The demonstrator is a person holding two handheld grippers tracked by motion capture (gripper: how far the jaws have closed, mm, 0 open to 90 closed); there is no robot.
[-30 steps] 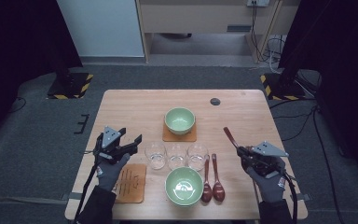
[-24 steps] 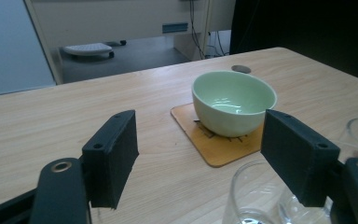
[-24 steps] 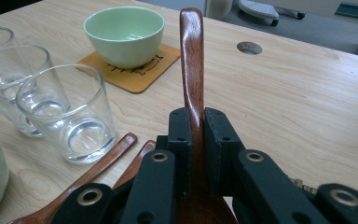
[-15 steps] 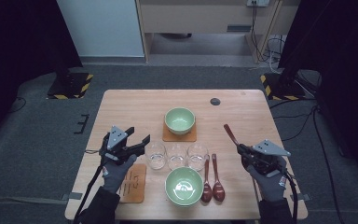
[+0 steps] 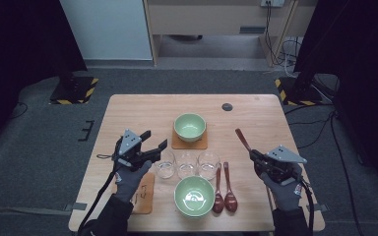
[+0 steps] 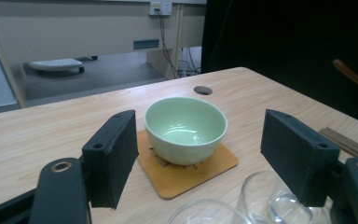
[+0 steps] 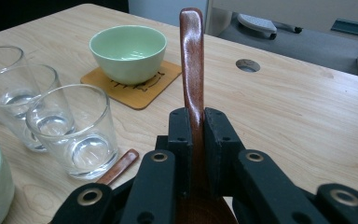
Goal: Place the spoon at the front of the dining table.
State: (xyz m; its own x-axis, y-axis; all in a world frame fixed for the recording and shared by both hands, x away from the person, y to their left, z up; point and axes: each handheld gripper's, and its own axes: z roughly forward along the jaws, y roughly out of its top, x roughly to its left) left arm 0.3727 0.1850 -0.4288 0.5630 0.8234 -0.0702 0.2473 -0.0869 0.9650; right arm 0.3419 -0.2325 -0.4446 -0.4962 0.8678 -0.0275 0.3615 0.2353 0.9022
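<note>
Left gripper (image 5: 150, 149) had shifted from beside the coaster toward the glasses (image 5: 187, 164), jaws released, likely lining up on one. Right gripper (image 5: 256, 156) held steady above the bench (image 5: 256, 118), jaws clenched on wooden spoon (image 7: 192, 60).

Light wood desk (image 5: 147, 110) set on grey carpet floor (image 5: 39, 142). Round hole (image 5: 227, 106) cut near far edge. Black curtains (image 5: 15, 39) hung at both sides. Yellow-black striped bases (image 5: 74, 91) placed beside desk corners. Pale cabinet (image 5: 211, 17) and white panel (image 5: 108, 29) seen behind.
</note>
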